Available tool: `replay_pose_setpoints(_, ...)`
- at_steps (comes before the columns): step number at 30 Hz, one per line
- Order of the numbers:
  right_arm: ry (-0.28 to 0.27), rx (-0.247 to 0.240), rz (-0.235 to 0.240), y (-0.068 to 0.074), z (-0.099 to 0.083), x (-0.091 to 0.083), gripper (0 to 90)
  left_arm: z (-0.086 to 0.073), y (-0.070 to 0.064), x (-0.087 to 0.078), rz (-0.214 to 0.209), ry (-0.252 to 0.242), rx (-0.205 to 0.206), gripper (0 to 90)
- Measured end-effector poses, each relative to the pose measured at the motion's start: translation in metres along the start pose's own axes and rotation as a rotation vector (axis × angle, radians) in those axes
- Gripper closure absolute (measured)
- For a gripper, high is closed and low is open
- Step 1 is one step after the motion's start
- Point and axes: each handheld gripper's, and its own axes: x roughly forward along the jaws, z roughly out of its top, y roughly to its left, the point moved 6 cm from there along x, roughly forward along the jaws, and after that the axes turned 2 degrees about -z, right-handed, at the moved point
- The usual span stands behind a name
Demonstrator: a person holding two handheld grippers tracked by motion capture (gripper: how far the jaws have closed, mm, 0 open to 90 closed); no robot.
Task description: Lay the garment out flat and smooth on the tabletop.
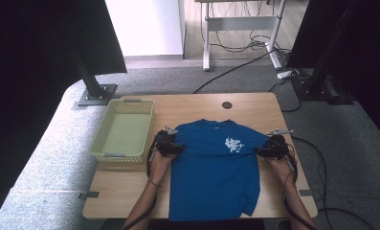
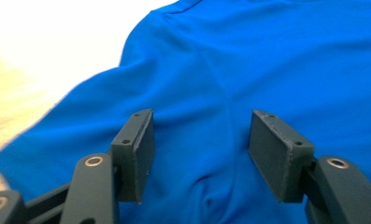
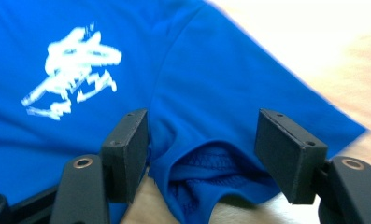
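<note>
A blue T-shirt [image 1: 215, 167] with a white chest print [image 1: 233, 143] lies flat on the wooden table, collar at the far end. My left gripper [image 1: 177, 147] sits at the shirt's left sleeve; in the left gripper view its jaws stand apart over the blue cloth [image 2: 211, 93], nothing pinched. My right gripper [image 1: 259, 151] is at the right sleeve. In the right gripper view its jaws are spread on either side of the sleeve's open hem [image 3: 211, 172], with the white print [image 3: 73, 70] to the left.
A pale yellow-green mesh basket [image 1: 108, 154] stands at the table's left side. A round cable port [image 1: 227, 105] is near the far edge. Bare table [image 1: 125, 187] lies on both sides of the shirt. Cables trail off the right edge.
</note>
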Motion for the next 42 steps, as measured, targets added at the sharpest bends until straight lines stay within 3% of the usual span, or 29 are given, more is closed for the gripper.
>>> replay_pose_setpoints(3,-0.017,0.003,-0.011,-0.002,0.0,-0.01,35.8,-0.003,-0.001,-0.004,-0.016,0.002,-0.002,40.3)
replay_pose_setpoints(6,0.011,-0.029,-0.045,-0.006,-0.008,-0.015,35.9,-0.007,-0.001,-0.004,-0.022,0.013,0.001,39.4)
replay_pose_setpoints(9,0.018,-0.033,-0.109,-0.012,-0.013,-0.018,36.4,-0.006,0.0,-0.006,-0.009,0.013,0.003,39.5)
replay_pose_setpoints(10,0.008,-0.032,-0.111,-0.011,-0.013,-0.021,36.5,-0.006,-0.002,-0.007,-0.012,0.008,0.008,39.5)
replay_pose_setpoints(15,-0.033,-0.076,-0.036,0.013,-0.011,-0.029,34.8,-0.004,-0.014,-0.014,-0.043,-0.008,0.034,38.5)
replay_pose_setpoints(18,0.012,-0.136,-0.021,0.028,-0.016,-0.023,32.4,-0.009,-0.021,-0.016,-0.051,0.001,0.057,37.4)
replay_pose_setpoints(21,0.047,-0.188,-0.043,0.036,-0.026,-0.019,30.8,-0.016,-0.024,-0.015,-0.041,0.021,0.087,36.6)
replay_pose_setpoints(27,0.071,-0.162,-0.017,0.037,-0.042,-0.035,31.8,-0.022,-0.022,-0.024,-0.049,0.016,0.086,36.2)
replay_pose_setpoints(29,0.082,-0.174,-0.046,0.035,-0.045,-0.041,31.6,-0.022,-0.023,-0.029,-0.074,-0.002,0.072,36.1)
replay_pose_setpoints(32,0.038,-0.153,-0.027,0.037,-0.042,-0.046,31.5,-0.022,-0.027,-0.031,-0.089,-0.004,0.072,35.7)
replay_pose_setpoints(36,0.011,-0.15,-0.004,0.042,-0.032,-0.037,30.4,-0.02,-0.023,-0.025,-0.078,0.0,0.063,35.0)
replay_pose_setpoints(42,0.02,-0.085,-0.002,0.035,-0.017,-0.011,27.8,-0.016,-0.014,-0.012,-0.072,0.0,0.022,33.6)
